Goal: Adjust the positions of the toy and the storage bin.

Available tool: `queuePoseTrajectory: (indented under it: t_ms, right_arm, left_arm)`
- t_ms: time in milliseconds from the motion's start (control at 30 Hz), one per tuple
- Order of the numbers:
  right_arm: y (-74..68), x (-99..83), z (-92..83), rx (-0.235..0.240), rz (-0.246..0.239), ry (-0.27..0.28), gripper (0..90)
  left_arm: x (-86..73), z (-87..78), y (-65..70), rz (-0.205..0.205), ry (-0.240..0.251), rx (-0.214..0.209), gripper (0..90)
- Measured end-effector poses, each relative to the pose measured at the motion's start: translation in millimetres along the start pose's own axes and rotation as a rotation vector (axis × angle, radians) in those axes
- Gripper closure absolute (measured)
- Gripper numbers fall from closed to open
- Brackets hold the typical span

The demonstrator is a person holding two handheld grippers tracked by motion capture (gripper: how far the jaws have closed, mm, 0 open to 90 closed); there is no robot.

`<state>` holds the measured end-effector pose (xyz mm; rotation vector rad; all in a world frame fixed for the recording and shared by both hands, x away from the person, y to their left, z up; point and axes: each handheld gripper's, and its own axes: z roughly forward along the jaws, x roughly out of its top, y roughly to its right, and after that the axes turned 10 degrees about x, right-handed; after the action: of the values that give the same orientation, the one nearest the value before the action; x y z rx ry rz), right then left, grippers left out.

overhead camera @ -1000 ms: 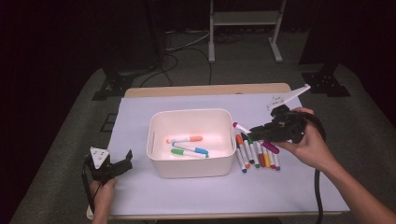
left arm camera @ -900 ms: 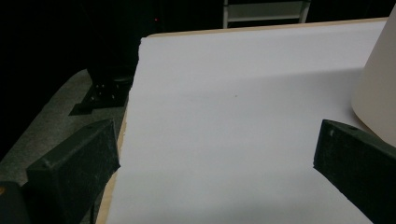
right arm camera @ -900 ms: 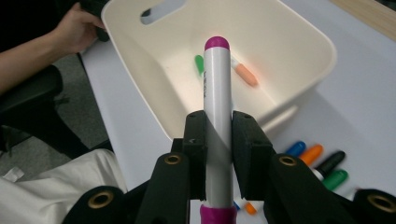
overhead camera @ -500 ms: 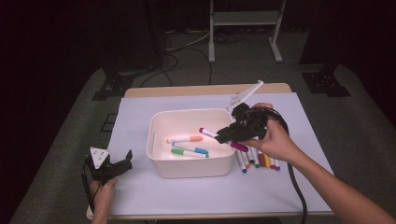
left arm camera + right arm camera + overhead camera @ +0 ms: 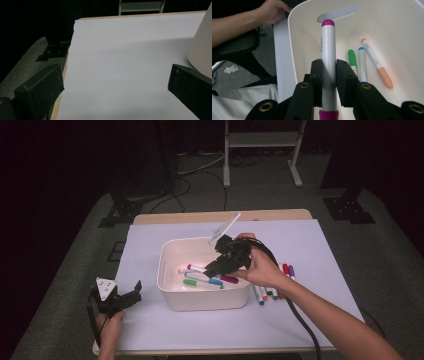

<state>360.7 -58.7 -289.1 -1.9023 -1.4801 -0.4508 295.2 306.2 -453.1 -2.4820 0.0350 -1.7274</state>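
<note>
- High view: I am holding the right gripper (image 5: pixel 216 265) over the white bin (image 5: pixel 170 292), clamped on a magenta marker (image 5: pixel 228 278) that is hanging above the markers inside. The left gripper (image 5: pixel 131 295) is resting on the surface (image 5: pixel 300 245) left of the bin, jaws apart and holding nothing.
- Left gripper view: I am seeing both jaws spread wide over bare surface, with the bin wall (image 5: pixel 202 45) at the right.
- Right gripper view: the jaws are pinching the marker (image 5: pixel 328 55) mid-barrel, pointing into the bin (image 5: pixel 397 30) beside green (image 5: pixel 352 58), blue (image 5: pixel 362 63) and orange (image 5: pixel 375 61) markers.

Bin (image 5: pixel 172 295) mid-table; three markers (image 5: pixel 202 279) inside; loose markers (image 5: pixel 272 292) right.
</note>
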Motion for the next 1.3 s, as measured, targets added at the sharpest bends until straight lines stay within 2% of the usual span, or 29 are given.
queuePoseTrajectory:
  t_ms: [267,500,1033,1100,1300]
  right_arm:
    - [12.9,5.6,33.0,0.032,-0.014,-0.055,75.5]
    - [16.9,8.9,49.9,0.047,-0.016,-0.094,75.5]
    - [20.1,9.6,72.9,0.047,-0.032,-0.184,74.8]
    - [19.8,9.1,74.8,0.049,-0.028,-0.194,72.5]
    - [17.5,8.7,70.4,0.025,-0.038,-0.192,67.7]
  left_arm:
    - [-0.1,0.2,-0.1,-0.004,0.002,-0.001,0.0]
    - [0.0,0.0,-0.6,-0.005,0.001,0.0,0.0]
    - [-0.6,-0.6,-2.0,-0.024,0.013,-0.003,0.0]
    - [-0.6,-0.6,-2.0,-0.024,0.013,-0.003,0.0]
    - [-0.6,-0.6,-1.9,-0.022,0.012,-0.003,0.0]
